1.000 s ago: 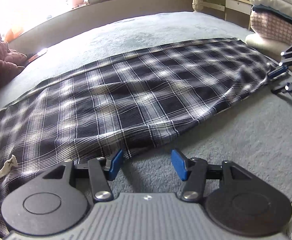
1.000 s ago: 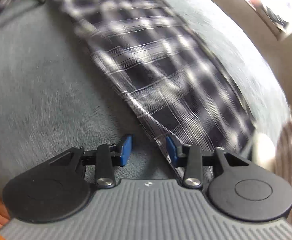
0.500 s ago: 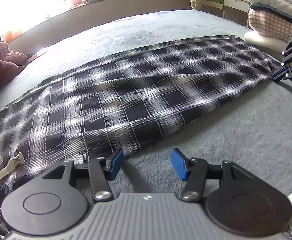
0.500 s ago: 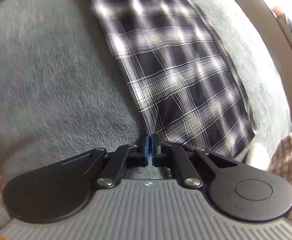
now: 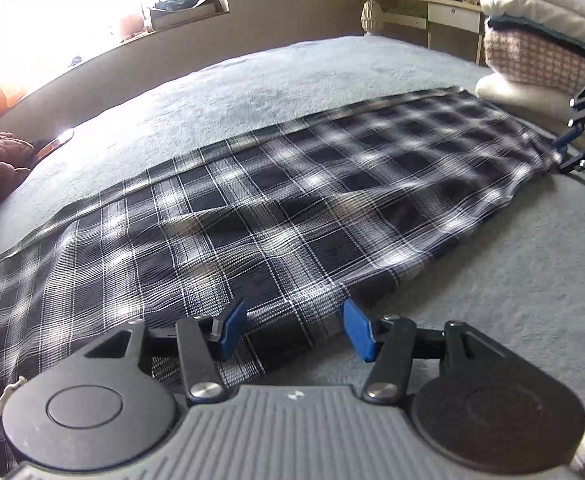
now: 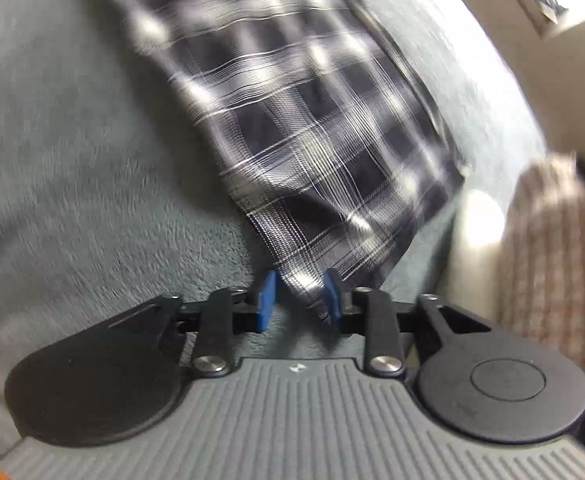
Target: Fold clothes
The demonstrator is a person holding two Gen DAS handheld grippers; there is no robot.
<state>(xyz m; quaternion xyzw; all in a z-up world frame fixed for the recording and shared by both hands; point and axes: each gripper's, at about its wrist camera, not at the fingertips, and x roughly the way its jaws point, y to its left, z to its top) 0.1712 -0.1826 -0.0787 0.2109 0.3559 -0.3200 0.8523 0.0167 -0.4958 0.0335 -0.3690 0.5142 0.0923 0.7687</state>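
My left gripper (image 5: 295, 330) stands about half open, its blue pads on either side of the near edge of the black and white plaid cloth garment (image 5: 292, 200), not pressing it. My right gripper (image 6: 297, 300) is opening at the garment's corner, which lies between its pads and looks free. The garment lies in a long folded strip across the grey fleece bed cover (image 5: 512, 280). I judge one fold is just laid; next I must close on both ends for the crosswise fold.
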